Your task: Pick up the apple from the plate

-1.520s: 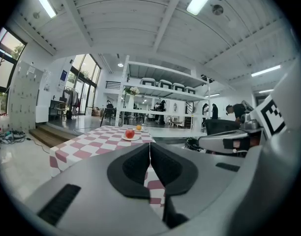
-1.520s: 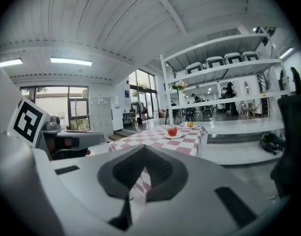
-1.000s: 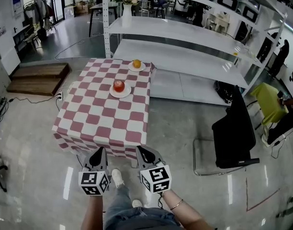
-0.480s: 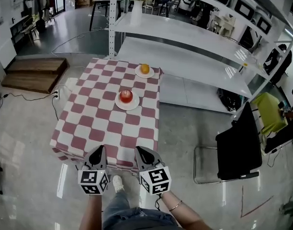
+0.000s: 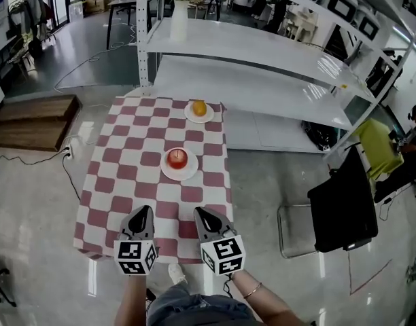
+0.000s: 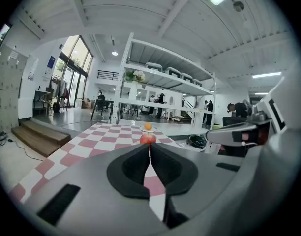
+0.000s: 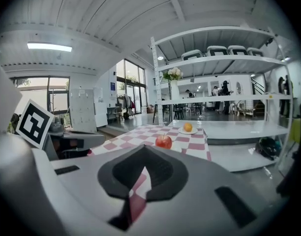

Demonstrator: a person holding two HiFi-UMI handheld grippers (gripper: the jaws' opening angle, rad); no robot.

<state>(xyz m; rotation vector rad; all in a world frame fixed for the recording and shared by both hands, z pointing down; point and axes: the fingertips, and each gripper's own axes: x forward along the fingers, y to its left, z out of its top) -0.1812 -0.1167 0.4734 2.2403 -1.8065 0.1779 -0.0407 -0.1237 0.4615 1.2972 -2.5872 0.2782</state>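
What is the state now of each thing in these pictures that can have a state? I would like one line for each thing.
apple: resting on the near plate, not held.
orange: resting on the far plate, untouched.
left gripper: jaws shut, empty, apart from the apple.
right gripper: jaws shut, empty, apart from the apple.

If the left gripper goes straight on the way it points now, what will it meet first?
Probably the red apple on its plate, in line with the shut left gripper. Depth is unclear; the tablecloth might come first.
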